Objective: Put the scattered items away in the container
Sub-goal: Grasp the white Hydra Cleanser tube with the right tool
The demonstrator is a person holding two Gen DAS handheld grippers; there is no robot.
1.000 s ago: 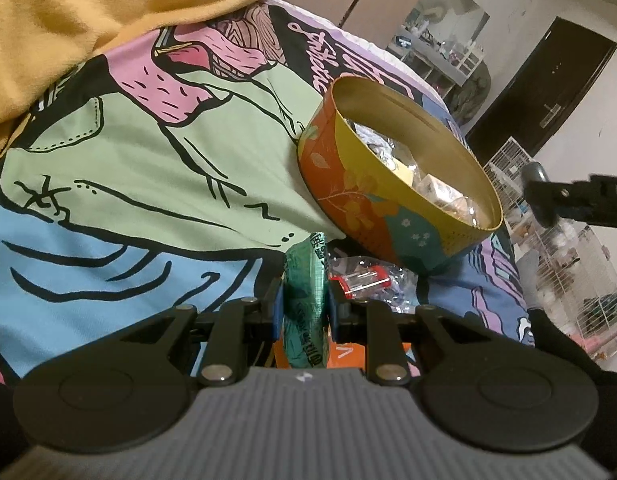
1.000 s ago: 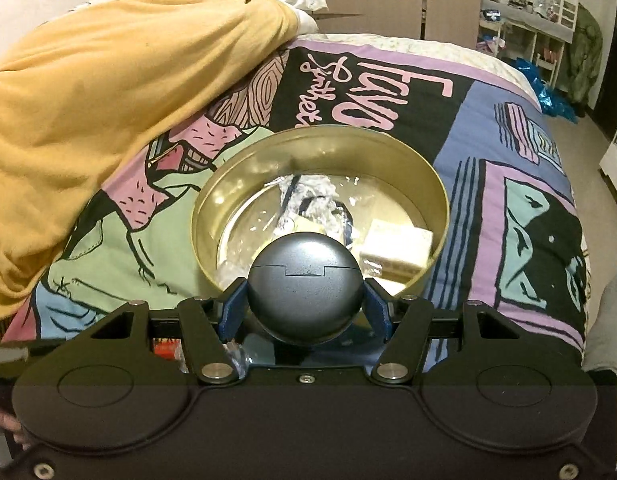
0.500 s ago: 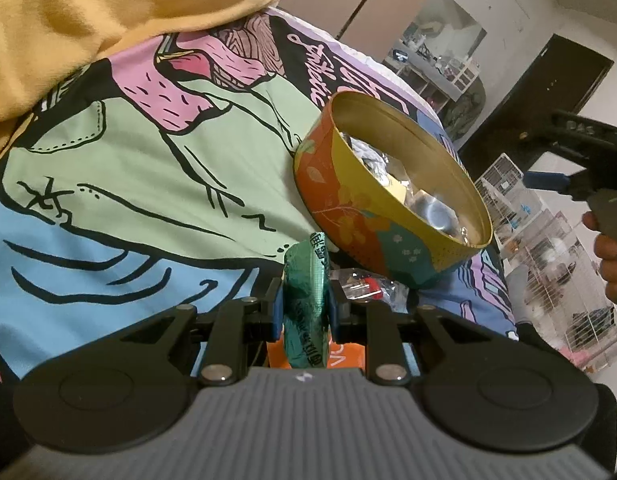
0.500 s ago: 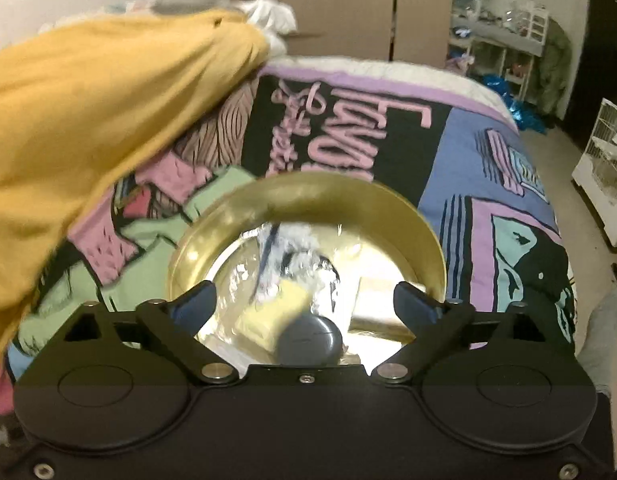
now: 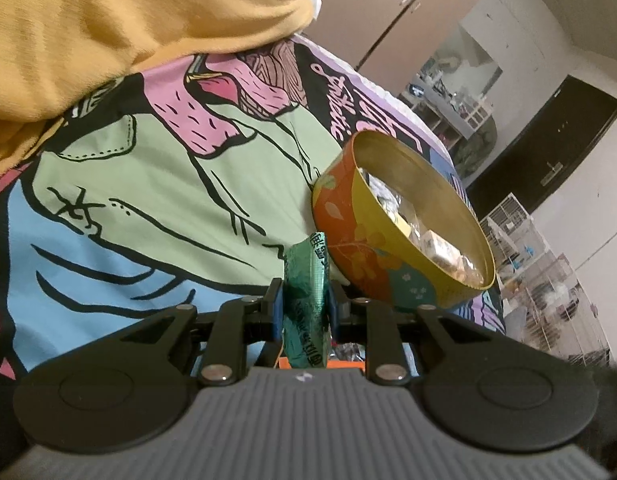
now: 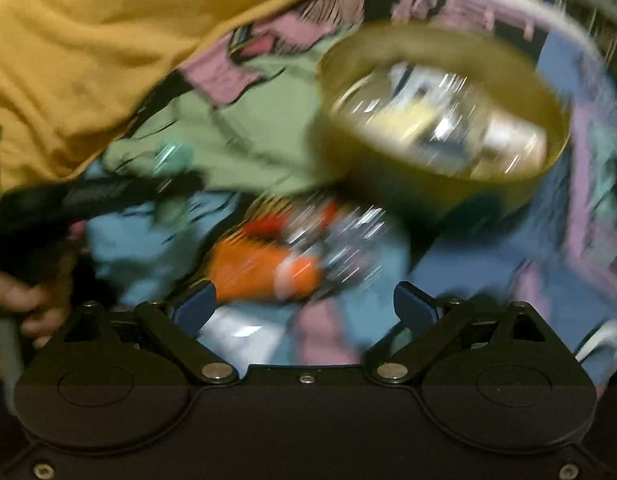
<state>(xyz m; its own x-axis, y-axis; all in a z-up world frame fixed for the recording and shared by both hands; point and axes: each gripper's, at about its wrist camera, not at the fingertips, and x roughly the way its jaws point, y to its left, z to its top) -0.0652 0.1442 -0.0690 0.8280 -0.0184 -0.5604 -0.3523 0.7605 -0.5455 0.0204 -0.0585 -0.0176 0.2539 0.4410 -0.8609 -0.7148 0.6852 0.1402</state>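
Low in the middle of the left wrist view, the left gripper [image 5: 306, 308] has its jaws pinched tight on a green foil sachet [image 5: 307, 304], which stands upright between the blue pads. Just beyond it, right of centre, sits the round tin [image 5: 372, 236], orange and yellow with a leaf pattern outside and gold inside, resting on the cartoon-print bedspread [image 5: 148, 184]. Wrapped bits lie inside the tin. A mustard-yellow blanket [image 5: 128, 20] is heaped across the upper left.

The right wrist view is badly smeared. The right gripper [image 6: 304, 312] has its jaws spread wide with nothing between them. An orange packet [image 6: 264, 272] and a crinkly clear wrapper [image 6: 340, 236] lie on the bedspread just ahead of it, near the frame's centre. The tin [image 6: 440, 116] is at upper right.
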